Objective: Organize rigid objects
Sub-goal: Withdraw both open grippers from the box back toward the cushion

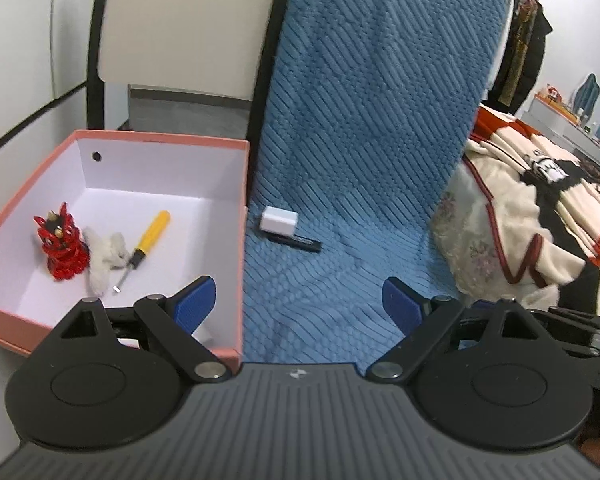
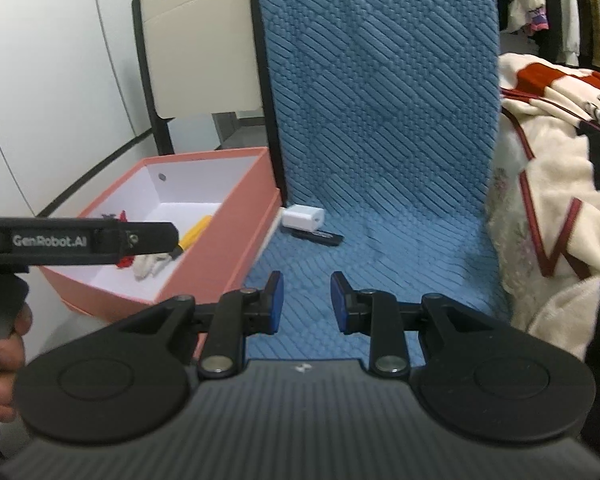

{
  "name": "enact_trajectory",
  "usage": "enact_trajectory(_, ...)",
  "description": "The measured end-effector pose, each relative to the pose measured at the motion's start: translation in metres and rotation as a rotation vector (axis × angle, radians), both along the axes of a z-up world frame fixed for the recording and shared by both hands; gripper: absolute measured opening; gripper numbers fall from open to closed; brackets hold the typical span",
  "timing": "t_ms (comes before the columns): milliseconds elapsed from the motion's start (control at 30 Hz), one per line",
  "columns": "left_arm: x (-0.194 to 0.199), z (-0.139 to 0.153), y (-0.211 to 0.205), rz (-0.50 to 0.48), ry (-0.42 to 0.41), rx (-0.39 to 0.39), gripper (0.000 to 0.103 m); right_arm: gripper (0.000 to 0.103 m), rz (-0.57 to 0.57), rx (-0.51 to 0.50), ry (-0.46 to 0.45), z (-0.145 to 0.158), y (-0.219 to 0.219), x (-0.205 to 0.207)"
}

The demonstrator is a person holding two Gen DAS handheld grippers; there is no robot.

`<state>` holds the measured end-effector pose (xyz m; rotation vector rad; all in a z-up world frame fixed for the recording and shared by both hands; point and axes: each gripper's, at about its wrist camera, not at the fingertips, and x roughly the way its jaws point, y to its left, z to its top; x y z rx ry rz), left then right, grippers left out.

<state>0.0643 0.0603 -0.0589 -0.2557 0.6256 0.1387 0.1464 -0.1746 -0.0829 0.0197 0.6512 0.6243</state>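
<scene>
Where the left gripper (image 2: 80, 240) crosses, the box (image 2: 236, 248) contents are half hidden

A blue quilted blanket (image 1: 340, 184) covers the bed and runs up the surface behind it. On it, close beside the pink box (image 1: 236, 280), lies a small white block (image 1: 278, 221) touching a slim black object (image 1: 300, 242), possibly a pen. A cream, red and black throw (image 1: 532, 216) is heaped at its right.
</scene>
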Motion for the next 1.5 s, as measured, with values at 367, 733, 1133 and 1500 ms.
enact_trajectory(367,-0.006,-0.014,-0.035,-0.037,0.026,-0.001,0.093,0.030,-0.032,-0.010,0.009,-0.018,-0.034,-0.012)
enact_trajectory(733,0.019,-0.027,-0.046,-0.064,0.044,0.022,0.093,0.030,-0.080,0.013,0.036,-0.032,-0.039,-0.004)
enact_trajectory(1133,0.096,-0.046,-0.036,-0.103,0.028,0.017,0.093,0.030,-0.090,-0.009,0.032,-0.048,-0.020,0.028)
enact_trajectory(1500,0.149,-0.068,-0.028,-0.153,0.049,0.035,0.092,0.030,-0.087,0.024,0.064,-0.059,-0.010,0.065)
